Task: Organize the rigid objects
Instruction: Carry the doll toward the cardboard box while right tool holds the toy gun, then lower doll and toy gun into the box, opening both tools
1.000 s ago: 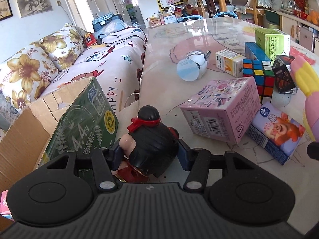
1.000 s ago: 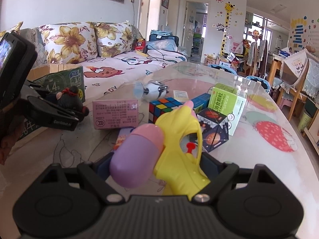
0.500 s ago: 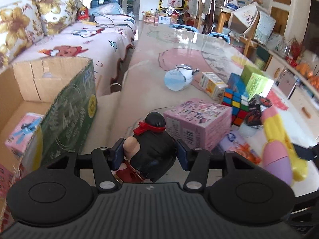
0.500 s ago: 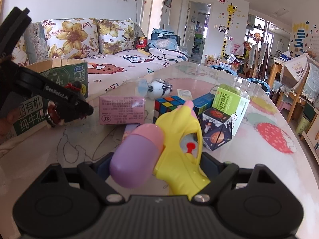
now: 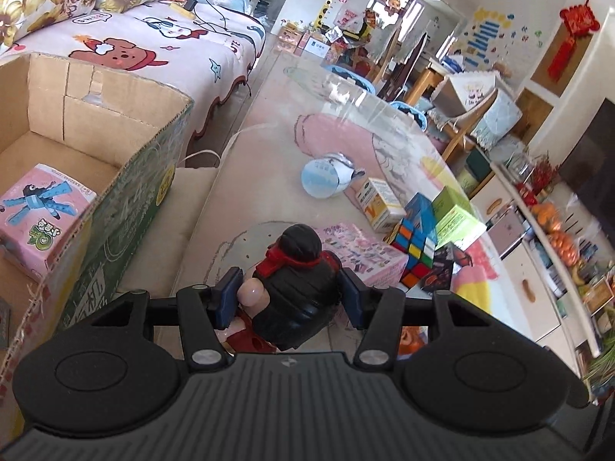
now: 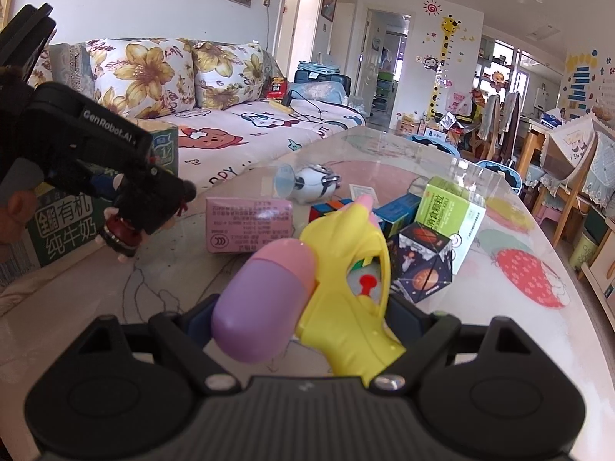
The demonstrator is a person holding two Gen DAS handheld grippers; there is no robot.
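My left gripper is shut on a black-haired doll figure with a red headband and holds it in the air above the table's left edge, beside the open cardboard box. It also shows in the right wrist view. My right gripper is shut on a yellow toy water gun with a purple and pink tank, above the table. A pink toy box lies inside the cardboard box.
On the glass-topped table lie a pink box, a Rubik's cube, a dark planet-print cube, a green box, a blue box, a small white and orange box and a tipped white mug. A sofa stands behind.
My left gripper has risen and tilted toward the cardboard box with the doll; the box's inside now shows. My right gripper holds the water gun almost still.
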